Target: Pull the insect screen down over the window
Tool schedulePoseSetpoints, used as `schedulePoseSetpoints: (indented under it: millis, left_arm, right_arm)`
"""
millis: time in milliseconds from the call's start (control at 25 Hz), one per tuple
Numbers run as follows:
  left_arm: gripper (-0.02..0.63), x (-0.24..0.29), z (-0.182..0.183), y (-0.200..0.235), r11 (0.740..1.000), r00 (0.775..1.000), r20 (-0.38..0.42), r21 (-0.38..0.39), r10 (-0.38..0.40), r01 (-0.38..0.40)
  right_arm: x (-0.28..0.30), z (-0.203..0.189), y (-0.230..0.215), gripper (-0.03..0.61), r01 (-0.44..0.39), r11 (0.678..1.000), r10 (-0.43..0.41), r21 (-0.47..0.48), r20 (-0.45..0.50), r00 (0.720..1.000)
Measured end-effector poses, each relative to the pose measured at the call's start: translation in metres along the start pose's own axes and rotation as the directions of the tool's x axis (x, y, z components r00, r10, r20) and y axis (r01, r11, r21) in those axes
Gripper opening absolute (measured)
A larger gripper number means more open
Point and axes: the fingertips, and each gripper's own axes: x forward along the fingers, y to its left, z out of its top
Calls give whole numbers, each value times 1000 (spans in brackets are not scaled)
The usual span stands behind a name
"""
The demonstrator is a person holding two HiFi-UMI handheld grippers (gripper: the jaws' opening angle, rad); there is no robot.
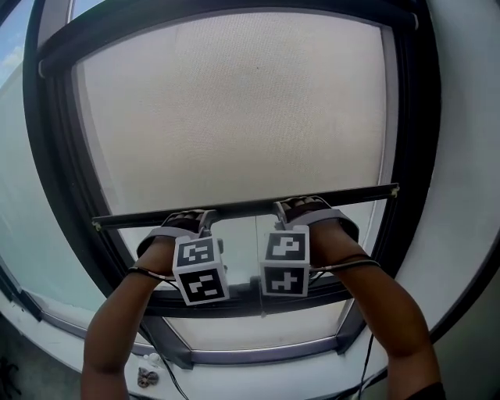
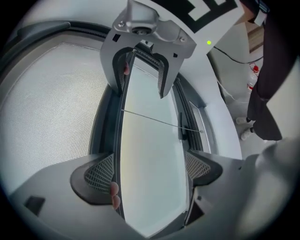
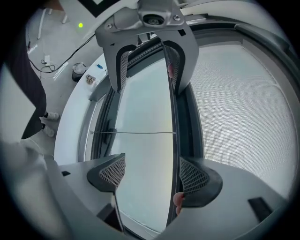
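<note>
Insect screen [image 1: 234,109] mesh hangs over most of the window, from the dark housing [image 1: 195,23] at the top to its slim black bottom bar [image 1: 250,207]. The bar sits level a little above the lower edge of the dark window frame [image 1: 414,156], so a strip of bare glass [image 1: 234,246] shows beneath it.

Both grippers are up at that bar, side by side near its middle, with their marker cubes [image 1: 201,269] facing back into the room. The left gripper [image 2: 150,169] has its jaws spread wide. The bar runs lengthwise between them, close against the jaw on the mesh side, and bare fingertips [image 2: 114,194] press at the bar's edge. The right gripper [image 3: 152,174] mirrors it (jaws just as wide, clamped on nothing). The bar lies by its mesh-side jaw, and fingertips [image 3: 178,201] show there too.

A thin cord [image 2: 159,122] stretches across the open glass from the bar to the frame. Below lies the white sill [image 1: 47,344], with a few small bits of hardware [image 1: 146,378] near its corner and a dark cable [image 1: 366,363] trailing off at the right. In the right gripper view more small items [image 3: 79,71] sit on a white surface off to the side.
</note>
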Motion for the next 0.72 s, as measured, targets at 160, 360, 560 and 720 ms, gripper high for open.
schedulePoseSetpoints:
  millis: [160, 360, 560, 720]
  left_arm:
    - [485, 16, 2, -19, 1000, 1000, 8, -4, 20, -19]
    - [485, 23, 1, -33, 999, 1000, 16, -25, 23, -23]
    - [485, 39, -3, -51, 999, 1000, 13, -37, -7, 8]
    - [485, 53, -4, -70, 999, 1000, 11, -44, -9, 9]
  right_arm:
    - [13, -2, 22, 367, 15, 1000, -15, 7, 12, 1000]
    - [18, 0, 37, 367, -2, 1000, 2, 12, 21, 1000]
    - [34, 1, 56, 367, -22, 1000, 22, 4, 15, 1000]
    - [46, 1, 76, 366, -15, 1000, 15, 7, 16, 1000]
